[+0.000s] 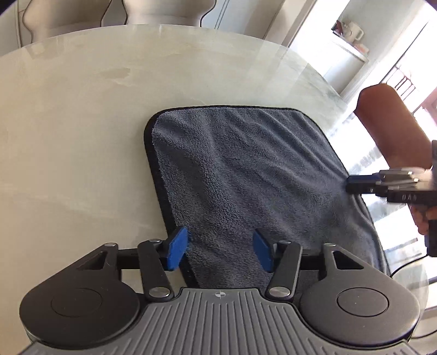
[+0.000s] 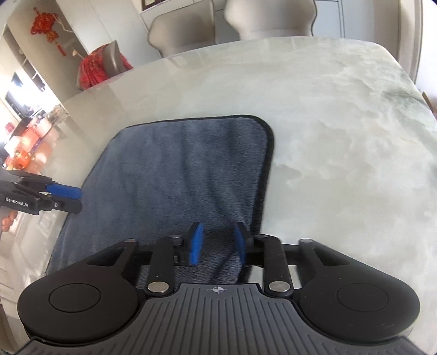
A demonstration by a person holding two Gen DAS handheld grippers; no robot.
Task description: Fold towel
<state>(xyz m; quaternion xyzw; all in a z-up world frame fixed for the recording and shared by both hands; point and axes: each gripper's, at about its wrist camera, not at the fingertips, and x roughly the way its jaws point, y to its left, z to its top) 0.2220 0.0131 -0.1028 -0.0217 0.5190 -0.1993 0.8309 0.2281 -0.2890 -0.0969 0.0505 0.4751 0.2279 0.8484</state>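
Grey-blue microfibre towel [image 1: 240, 174] with a black stitched border lies spread on the pale marble-patterned table [image 1: 71, 131], wrinkled across its middle; both far corners rest flat on the tabletop. Its near edge reaches towards the person's side of the table, where both tools work.

Left gripper [image 1: 221, 252]: the jaws stand partly apart, one blue pad [image 1: 177, 248] over the towel's left border and the other over the pile further in. The towel's near-left edge sits between the pads, but a clear gap shows on both sides of the cloth; no pinch is visible. From the right wrist camera this same tool appears at the left margin, its fingers side-on and stacked one above the other at the towel's left edge.

Right gripper [image 2: 218, 243]: the jaws are narrower, set over the towel's near-right corner zone. Cloth rises in a small hump between the blue pads [image 2: 196, 243]. Whether the pads actually press on this hump cannot be told; a thin gap seems to remain. In the left wrist view this tool enters from the right margin, held by a hand [image 1: 422, 218], with a bare forearm [image 1: 393, 125] above it.

Beige upholstered chairs [image 2: 270, 19] stand beyond the far table edge. A red hanging ornament [image 2: 45, 26] hangs on the wall at upper left of the right view.
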